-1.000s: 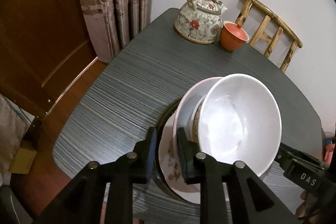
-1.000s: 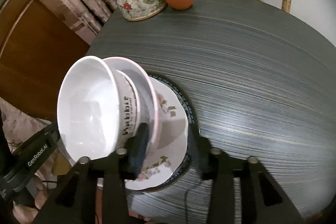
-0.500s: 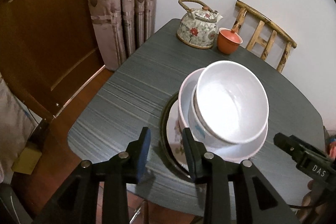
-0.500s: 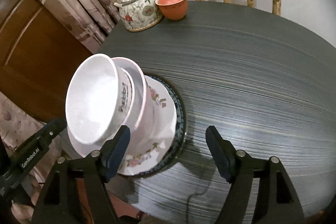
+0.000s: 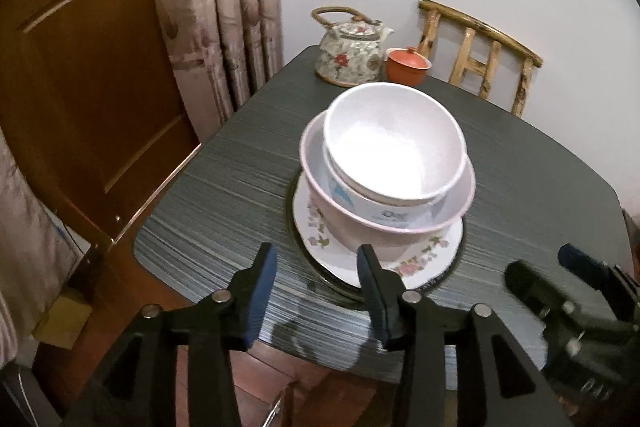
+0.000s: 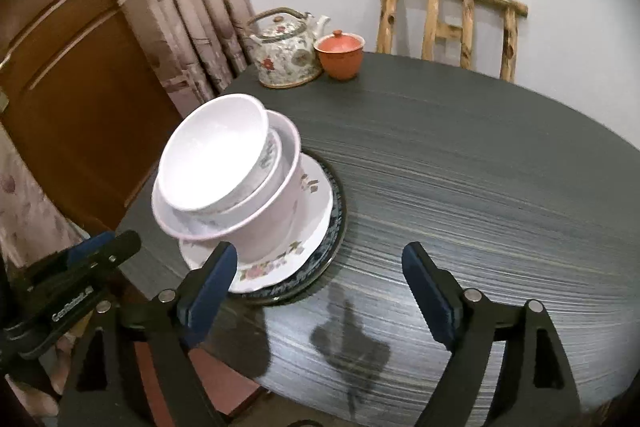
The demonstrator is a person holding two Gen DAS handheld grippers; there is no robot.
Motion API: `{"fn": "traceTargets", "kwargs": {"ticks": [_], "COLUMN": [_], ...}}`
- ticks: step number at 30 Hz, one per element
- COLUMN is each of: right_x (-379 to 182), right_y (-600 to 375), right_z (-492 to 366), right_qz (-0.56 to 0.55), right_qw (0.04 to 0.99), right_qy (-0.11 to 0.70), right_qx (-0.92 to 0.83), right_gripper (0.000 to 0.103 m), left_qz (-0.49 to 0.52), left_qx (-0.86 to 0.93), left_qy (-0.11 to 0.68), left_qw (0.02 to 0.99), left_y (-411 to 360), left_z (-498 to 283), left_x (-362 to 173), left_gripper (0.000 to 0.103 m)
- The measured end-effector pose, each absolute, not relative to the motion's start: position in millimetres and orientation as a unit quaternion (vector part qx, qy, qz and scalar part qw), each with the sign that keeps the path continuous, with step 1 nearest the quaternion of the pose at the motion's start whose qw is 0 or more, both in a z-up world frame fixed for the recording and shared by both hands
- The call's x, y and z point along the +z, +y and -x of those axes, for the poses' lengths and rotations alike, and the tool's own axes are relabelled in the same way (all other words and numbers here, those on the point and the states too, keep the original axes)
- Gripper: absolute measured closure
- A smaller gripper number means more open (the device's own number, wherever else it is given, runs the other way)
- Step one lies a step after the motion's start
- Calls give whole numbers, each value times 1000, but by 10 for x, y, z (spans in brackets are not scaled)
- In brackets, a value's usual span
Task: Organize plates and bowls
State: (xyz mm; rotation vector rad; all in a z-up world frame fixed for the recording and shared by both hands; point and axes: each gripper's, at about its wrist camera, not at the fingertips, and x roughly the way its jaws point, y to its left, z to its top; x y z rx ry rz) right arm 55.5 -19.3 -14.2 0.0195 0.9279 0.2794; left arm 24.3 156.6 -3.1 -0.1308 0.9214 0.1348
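A stack stands on the dark table (image 5: 224, 195): a white bowl (image 5: 394, 143) nested in a pink-rimmed bowl (image 5: 360, 223), on a floral plate (image 5: 320, 231), on a dark-rimmed plate (image 5: 320, 275). The same stack shows in the right wrist view: white bowl (image 6: 212, 155), pink-rimmed bowl (image 6: 276, 223), floral plate (image 6: 280, 267), dark-rimmed plate (image 6: 320, 267). My left gripper (image 5: 316, 279) is open and empty, just in front of the stack. My right gripper (image 6: 320, 275) is open and empty, in front and to the right of the stack.
A floral teapot (image 5: 348, 55) and an orange lidded cup (image 5: 406, 67) stand at the table's far edge, also in the right wrist view, teapot (image 6: 286, 55) and cup (image 6: 340, 57). A wooden chair (image 6: 448, 23) is behind the table. Curtains (image 5: 224, 7) and a wooden door (image 5: 80, 67) are left.
Both grippers have opened wide, let go of the stack's plates and bowls, and pulled back from it. The stack now rests alone on the table.
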Motion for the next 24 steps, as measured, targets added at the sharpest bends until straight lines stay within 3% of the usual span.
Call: {"fn": "traceTargets", "kwargs": {"ticks": [14, 24], "right_x": [-229, -303], "right_y": [-260, -294], "right_z": [-198, -173], "right_qz": [-15, -17], "right_qw": [888, 883], "right_qy": [439, 450], "right_qx": [132, 130], "right_gripper": [7, 6], "left_qz": [42, 37], "left_qx": [78, 86], "left_qy": [429, 433], "left_qw": [899, 897], "left_y": [1426, 1439], "left_z": [-151, -172], "left_x": [-29, -45], "left_gripper": [52, 52]}}
